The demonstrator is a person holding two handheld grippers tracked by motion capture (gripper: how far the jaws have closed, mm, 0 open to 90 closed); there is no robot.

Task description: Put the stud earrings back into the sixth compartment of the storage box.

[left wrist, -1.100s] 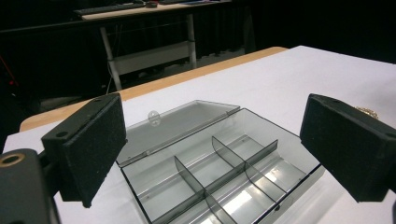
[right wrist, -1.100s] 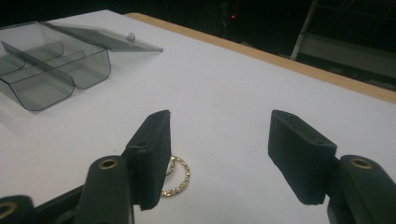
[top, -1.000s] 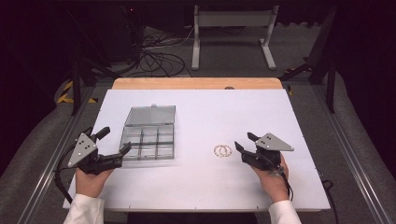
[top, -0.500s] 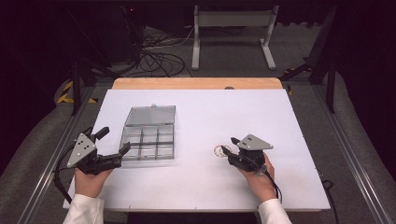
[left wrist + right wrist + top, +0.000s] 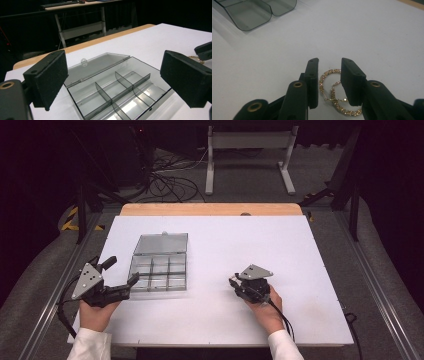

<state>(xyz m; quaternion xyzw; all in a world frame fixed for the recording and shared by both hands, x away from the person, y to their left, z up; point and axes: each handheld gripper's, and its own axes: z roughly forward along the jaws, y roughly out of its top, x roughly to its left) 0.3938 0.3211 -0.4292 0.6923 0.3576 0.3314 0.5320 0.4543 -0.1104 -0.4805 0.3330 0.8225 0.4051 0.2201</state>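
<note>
A dark room surrounds a white table (image 5: 280, 240) with a wooden strip along its far edge; a metal stand and loose cables lie on the floor beyond.

At the left, the left claw (image 5: 122, 280) rests low on the table with its jaws spread wide and nothing between them, their tips just beside the near left corner of the clear compartment box (image 5: 160, 270). The box stands open, lid laid back flat, and every compartment I can see holds nothing.

Right of the box, well apart from it, the right claw (image 5: 233, 281) is down at the table surface. Its jaws have just been closing and now stand narrow, straddling the gold hoop earrings (image 5: 332, 92), which lie flat on the table as overlapping rings. The pads sit close on either side, but a gap remains on both sides; nothing is gripped yet.

Judgement: the step in hand is the pickup of the earrings. The next move calls for finishing the closure on the thin hoops without skidding them, then a lift and carry left to a compartment.
</note>
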